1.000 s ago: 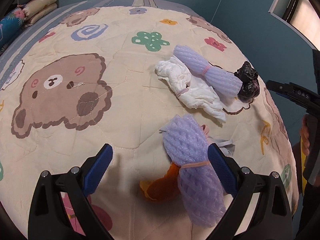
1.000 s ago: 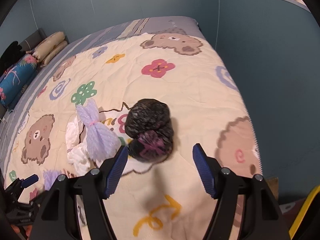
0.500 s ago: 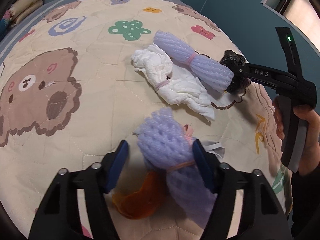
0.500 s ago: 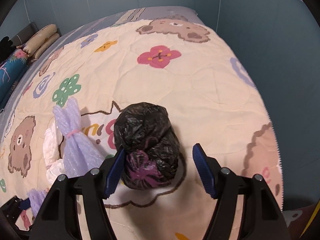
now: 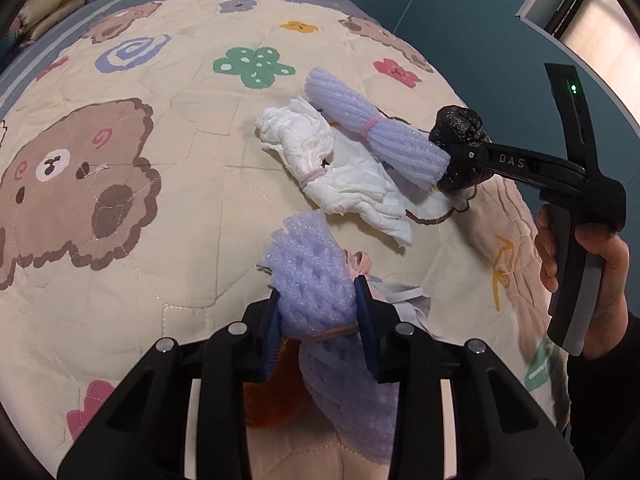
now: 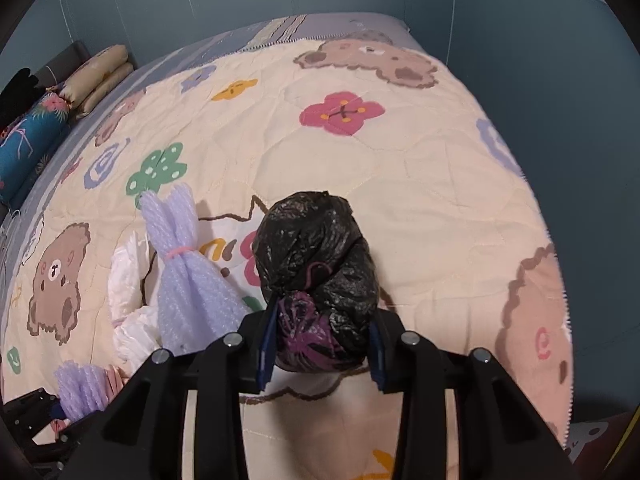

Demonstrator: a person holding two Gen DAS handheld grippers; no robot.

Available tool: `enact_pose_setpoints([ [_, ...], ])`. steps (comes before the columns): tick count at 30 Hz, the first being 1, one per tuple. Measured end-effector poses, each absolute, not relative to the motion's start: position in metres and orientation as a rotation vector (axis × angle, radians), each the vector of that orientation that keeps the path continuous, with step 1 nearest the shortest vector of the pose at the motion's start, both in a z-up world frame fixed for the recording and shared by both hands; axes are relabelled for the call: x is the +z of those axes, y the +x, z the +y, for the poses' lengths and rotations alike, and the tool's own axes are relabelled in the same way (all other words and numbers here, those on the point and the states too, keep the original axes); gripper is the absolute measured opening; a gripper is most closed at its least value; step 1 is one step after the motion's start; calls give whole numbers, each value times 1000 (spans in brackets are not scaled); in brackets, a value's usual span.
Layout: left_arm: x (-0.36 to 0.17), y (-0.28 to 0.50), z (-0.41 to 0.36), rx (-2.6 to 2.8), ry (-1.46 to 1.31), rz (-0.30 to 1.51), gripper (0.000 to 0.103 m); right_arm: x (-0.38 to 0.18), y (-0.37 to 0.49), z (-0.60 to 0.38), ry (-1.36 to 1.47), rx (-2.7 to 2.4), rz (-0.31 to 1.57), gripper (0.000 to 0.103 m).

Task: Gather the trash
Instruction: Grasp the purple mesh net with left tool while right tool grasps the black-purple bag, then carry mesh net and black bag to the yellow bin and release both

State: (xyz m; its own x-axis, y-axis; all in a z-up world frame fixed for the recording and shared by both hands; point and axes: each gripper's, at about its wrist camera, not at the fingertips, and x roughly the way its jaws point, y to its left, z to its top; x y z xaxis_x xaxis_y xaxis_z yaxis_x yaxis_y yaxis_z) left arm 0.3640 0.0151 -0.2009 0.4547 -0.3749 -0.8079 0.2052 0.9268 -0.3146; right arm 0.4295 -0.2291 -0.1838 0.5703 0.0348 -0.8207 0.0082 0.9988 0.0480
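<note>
On the bed's quilt [image 5: 168, 216], the left gripper [image 5: 318, 322] has its blue fingers [image 5: 272, 328] closing around a purple foam net bundle [image 5: 312, 280], gripping it just above the rubber band at its waist; the pads press into both sides and the frayed top sticks out past the fingertips. An orange scrap [image 5: 272, 396] lies beneath it. The right gripper [image 6: 320, 344] is closing its fingers [image 6: 267, 340] on a knotted black plastic bag [image 6: 316, 256], whose lower, purple-marked end sits between the pads, touching both, while its bulk bulges beyond them. Between the two lie a second purple foam bundle [image 5: 372, 132] resting across a crumpled white wad [image 5: 320, 160], the foam's end touching the black bag.
</note>
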Motion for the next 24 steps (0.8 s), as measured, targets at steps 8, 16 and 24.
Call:
enact_pose_setpoints([
  [8,-178,351,28,-353,-191,990,32,-156,398,-233,65,48,926,34],
  [16,-158,331,37,-344,-182,958,32,-126,350,-232,59,79,880,34],
  [24,-140,308,36,-344,-181,935,32,-107,303,-237,72,101,866,35],
])
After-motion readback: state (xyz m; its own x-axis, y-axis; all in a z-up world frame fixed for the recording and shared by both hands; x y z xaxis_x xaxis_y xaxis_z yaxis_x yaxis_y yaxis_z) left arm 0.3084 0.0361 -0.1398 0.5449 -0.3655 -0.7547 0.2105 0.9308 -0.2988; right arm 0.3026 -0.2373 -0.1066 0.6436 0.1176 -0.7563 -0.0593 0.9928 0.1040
